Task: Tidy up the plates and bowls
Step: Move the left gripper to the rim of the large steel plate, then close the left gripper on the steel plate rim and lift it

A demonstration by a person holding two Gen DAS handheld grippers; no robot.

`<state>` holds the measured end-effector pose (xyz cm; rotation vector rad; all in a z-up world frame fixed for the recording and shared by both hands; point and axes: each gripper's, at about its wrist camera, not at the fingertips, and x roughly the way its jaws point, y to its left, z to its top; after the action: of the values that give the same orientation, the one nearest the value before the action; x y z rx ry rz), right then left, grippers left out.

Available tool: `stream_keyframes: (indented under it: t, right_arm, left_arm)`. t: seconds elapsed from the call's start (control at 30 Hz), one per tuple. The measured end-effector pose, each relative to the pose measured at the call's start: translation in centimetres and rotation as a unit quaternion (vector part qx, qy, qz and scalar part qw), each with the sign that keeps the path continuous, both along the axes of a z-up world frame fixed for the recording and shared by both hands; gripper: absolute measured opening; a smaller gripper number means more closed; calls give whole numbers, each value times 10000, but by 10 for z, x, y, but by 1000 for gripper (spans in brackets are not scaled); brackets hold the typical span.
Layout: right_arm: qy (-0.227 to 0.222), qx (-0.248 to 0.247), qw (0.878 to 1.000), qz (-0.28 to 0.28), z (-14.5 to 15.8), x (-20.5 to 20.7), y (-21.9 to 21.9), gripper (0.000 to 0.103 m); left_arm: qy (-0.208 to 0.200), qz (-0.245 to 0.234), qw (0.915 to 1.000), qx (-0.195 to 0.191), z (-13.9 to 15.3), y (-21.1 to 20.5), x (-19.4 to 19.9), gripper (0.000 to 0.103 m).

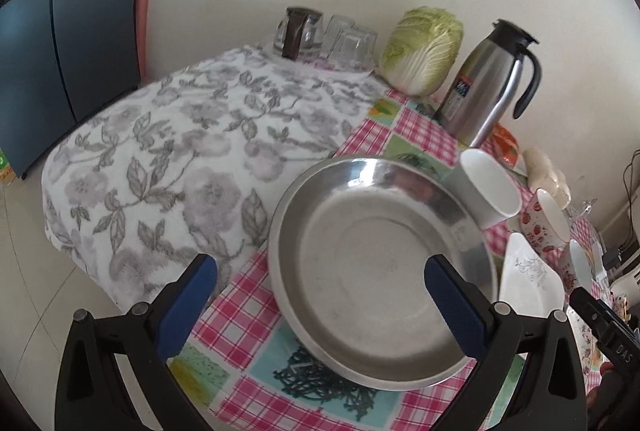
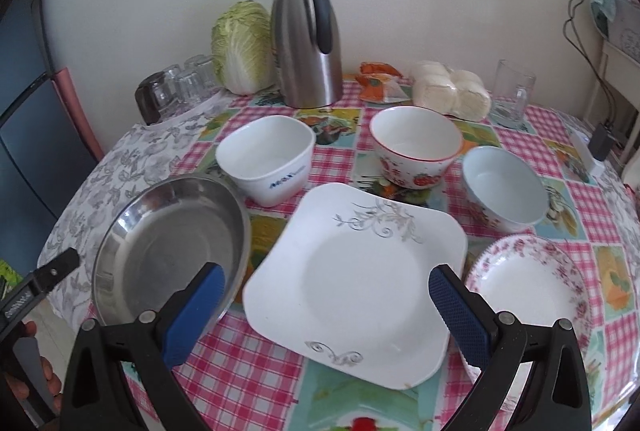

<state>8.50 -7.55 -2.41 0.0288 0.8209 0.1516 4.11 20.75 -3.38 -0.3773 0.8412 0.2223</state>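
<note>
1. The left gripper point(image 1: 320, 295) hangs over the steel plate point(image 1: 376, 271) with its jaws spread wide and nothing between them; its right blue pad point(image 1: 456, 307) sits above the plate's inner surface, though contact cannot be judged
2. The right gripper point(image 2: 326, 311) is likewise spread wide and grips nothing, poised above the square white plate point(image 2: 356, 279), which lies flat on the checked tablecloth point(image 2: 256, 383)
3. The steel plate lies at the table's left edge, just beside the square white plate, partly on the grey floral cloth point(image 1: 168, 159)
4. To the right of the square plate rests a round floral plate point(image 2: 532, 283), near it but whether they touch is unclear
5. Behind the plates stand three bowls in a row: a square white bowl point(image 2: 268, 159), a strawberry bowl point(image 2: 416, 147) and a pale blue bowl point(image 2: 504, 187)
6. Further back, near the wall, are a steel thermos jug point(image 2: 308, 39), a cabbage point(image 2: 242, 47), upturned glasses point(image 2: 188, 83), a glass mug point(image 2: 512, 95) and wrapped buns point(image 2: 452, 91)
</note>
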Motion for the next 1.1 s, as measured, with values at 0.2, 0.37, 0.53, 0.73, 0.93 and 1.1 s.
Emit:
stream_keyframes:
  t: [0.2,0.37,0.53,0.73,0.93,1.1]
  right_arm:
    - [-9,77,9987,507,-10,14,27,102]
    - [-18,71,9957,929,-19,25,51,95]
    - [321,137,9936,1074,-36,46,63,81]
    - [534,155,9915,1178,-49,66,71,58]
    - [678,105,9909,1158,-60,82,75,43]
    - [716,74,9902,1196,-67,87,78,35]
  left_arm:
    - [339,131,9993,-114,-21,17,12,103]
    - [431,74,9984,-352,-34,26,22,102]
    - [533,-74,9980,-336,-42,25,34,87]
    - [694,-193,9969,-312,-52,24,49,61]
    - [773,-277,9961,-314,-58,24,56,49]
    - [793,-299,9961,-238,-62,25,58,38]
